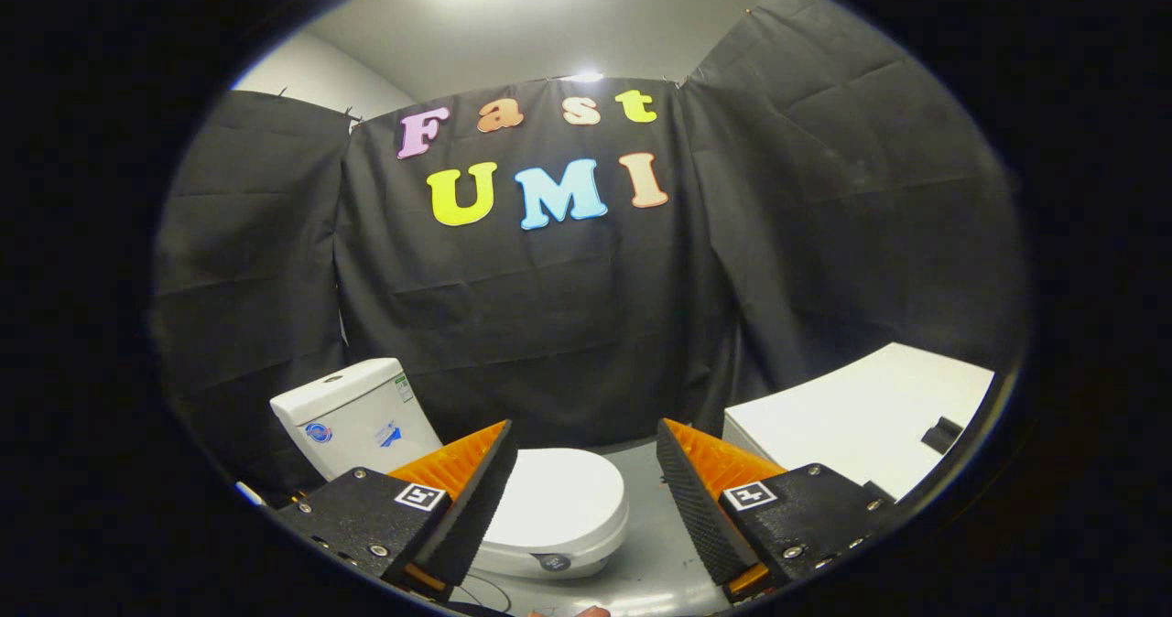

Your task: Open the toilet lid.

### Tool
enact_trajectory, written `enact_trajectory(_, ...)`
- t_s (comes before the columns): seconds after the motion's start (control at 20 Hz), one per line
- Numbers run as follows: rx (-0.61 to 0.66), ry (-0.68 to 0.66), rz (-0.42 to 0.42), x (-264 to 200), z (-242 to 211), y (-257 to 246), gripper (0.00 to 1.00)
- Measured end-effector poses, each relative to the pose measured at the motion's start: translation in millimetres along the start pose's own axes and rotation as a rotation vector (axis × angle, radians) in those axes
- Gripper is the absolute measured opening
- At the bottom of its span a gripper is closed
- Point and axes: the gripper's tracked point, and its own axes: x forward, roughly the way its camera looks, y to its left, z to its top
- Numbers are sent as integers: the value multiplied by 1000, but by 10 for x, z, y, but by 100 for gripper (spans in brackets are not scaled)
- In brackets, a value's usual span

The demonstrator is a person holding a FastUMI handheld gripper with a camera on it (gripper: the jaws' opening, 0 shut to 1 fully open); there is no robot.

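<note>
Toilet lid [560, 496] is down flat on the bowl, sitting ahead of my tool [586, 480], partly behind its left finger. Tank [352, 416] stands behind it against the black cloth wall. Tool's fingers are spread wide, holding nothing, touching nothing. White desk [851, 416] sits off to the right, beyond the right finger.

toilet lid [560, 498] lies down beyond the spread claw [586, 470] (tank [352, 416] behind it), cabinet [851, 416] to the right.
</note>
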Motion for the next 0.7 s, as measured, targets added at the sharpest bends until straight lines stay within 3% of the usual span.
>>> enact_trajectory(0.35, 210, 86, 34, 159, -679, 120, 96)
enact_trajectory(0.55, 353, 71, 44, 245, -969, 122, 96)
enact_trajectory(0.7, 387, 112, 30, 309, -1323, 108, 96)
